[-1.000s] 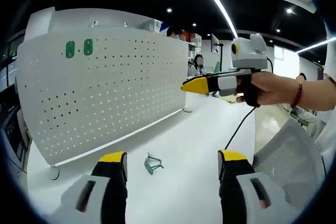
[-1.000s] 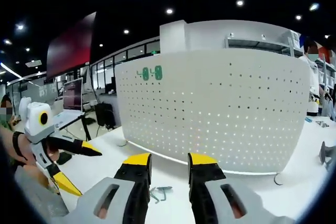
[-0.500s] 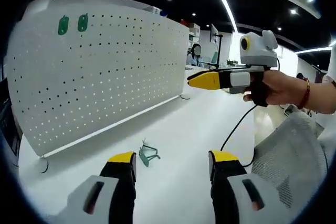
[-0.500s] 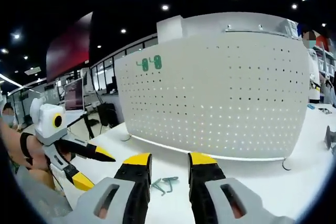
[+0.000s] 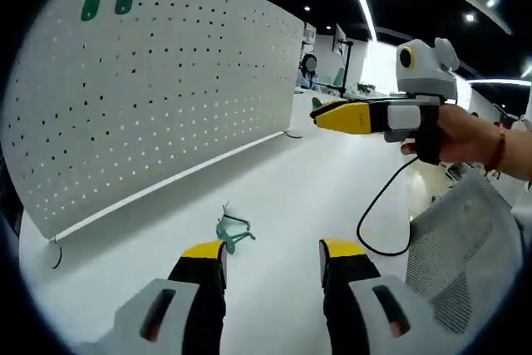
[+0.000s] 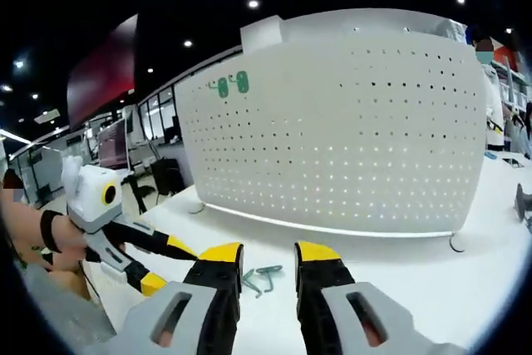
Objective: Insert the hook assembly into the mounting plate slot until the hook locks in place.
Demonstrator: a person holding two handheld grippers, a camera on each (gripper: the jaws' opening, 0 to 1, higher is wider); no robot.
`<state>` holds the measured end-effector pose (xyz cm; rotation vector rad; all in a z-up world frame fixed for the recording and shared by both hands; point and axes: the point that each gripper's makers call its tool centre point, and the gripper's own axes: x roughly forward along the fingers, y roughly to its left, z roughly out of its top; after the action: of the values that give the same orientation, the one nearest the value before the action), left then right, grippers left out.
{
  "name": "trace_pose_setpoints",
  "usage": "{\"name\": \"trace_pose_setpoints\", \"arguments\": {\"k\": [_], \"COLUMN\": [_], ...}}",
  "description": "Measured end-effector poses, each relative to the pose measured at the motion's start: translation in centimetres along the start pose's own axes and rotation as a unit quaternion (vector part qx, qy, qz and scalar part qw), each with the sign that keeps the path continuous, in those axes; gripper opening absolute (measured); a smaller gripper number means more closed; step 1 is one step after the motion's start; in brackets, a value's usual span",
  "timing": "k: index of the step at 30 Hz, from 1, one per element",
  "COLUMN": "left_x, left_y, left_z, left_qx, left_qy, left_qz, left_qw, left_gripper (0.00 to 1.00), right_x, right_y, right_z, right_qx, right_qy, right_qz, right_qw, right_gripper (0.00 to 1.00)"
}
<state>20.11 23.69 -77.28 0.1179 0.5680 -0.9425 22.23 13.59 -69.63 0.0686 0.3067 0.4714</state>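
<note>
**Hook loose on table, both grippers empty**

The green wire hook (image 5: 231, 231) lies flat on the white table (image 5: 316, 189), just ahead of the left gripper (image 5: 272, 253), whose jaws are apart and hold nothing. The white pegboard (image 5: 158, 89) stands upright behind it, with two green tabs (image 5: 106, 2) near its top corner. The right gripper (image 6: 266, 255) also has a gap between its jaws, nothing held; the hook (image 6: 262, 276) sits beyond its tips. In the left gripper view, the right gripper hovers above the table, apart from the pegboard.

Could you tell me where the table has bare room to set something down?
The white table is bare between the pegboard foot and the green hook, and right of the hook. It is tightest around the hook, by the left tongs.
</note>
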Motion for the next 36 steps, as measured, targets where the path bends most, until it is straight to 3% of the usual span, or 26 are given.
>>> {"name": "trace_pose_setpoints", "arguments": {"k": [12, 21, 26, 36], "left_x": [1.6, 3.1, 3.7, 4.5], "left_y": [1.2, 1.9, 2.5, 3.5], "left_z": [-2.4, -2.8, -2.9, -3.5], "left_qx": [-0.015, -0.015, -0.014, -0.015], "left_qy": [0.035, 0.041, 0.035, 0.045], "left_qz": [0.009, 0.009, 0.023, 0.046], "left_qw": [0.9992, 0.9990, 0.9990, 0.9978], "left_gripper": [0.36, 0.32, 0.25, 0.24], "right_x": [-0.2, 0.0, 0.0, -0.2], "right_y": [0.2, 0.6, 0.9, 0.8], "right_z": [-1.4, -2.2, -2.5, -3.5], "right_qx": [0.010, 0.024, 0.031, 0.042], "right_qy": [0.015, 0.024, 0.026, 0.038], "right_qz": [0.004, 0.012, 0.018, 0.019], "right_qw": [0.9998, 0.9994, 0.9990, 0.9982], "right_gripper": [0.24, 0.24, 0.24, 0.23]}}
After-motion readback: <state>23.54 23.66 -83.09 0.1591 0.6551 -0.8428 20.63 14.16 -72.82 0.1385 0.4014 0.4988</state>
